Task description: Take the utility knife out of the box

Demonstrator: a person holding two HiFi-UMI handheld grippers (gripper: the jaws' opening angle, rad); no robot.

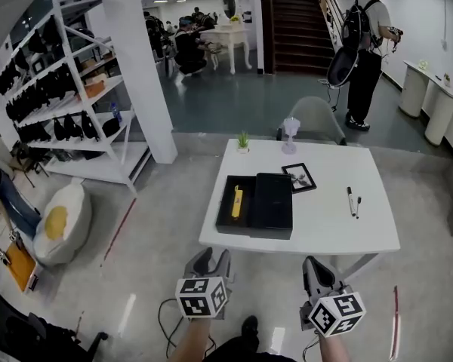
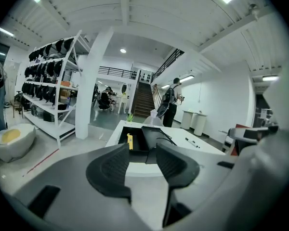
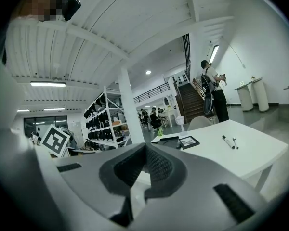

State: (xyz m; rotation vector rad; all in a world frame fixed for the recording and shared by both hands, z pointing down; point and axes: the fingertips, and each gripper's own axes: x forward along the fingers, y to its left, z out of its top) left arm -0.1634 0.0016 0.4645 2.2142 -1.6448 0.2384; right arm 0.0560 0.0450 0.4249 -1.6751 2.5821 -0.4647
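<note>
A yellow utility knife lies in the open black box on the left part of the white table. The box's black lid lies right beside it. My left gripper is open and empty, short of the table's near edge and in line with the box. In the left gripper view the knife shows in the box beyond the open jaws of my left gripper. My right gripper hangs shut on nothing before the table's near edge; the pads of my right gripper meet.
A small framed picture and two pens lie on the table, with a little plant at its far edge. A grey chair stands behind. A white pillar, shelving and a beanbag are left. A person stands far right.
</note>
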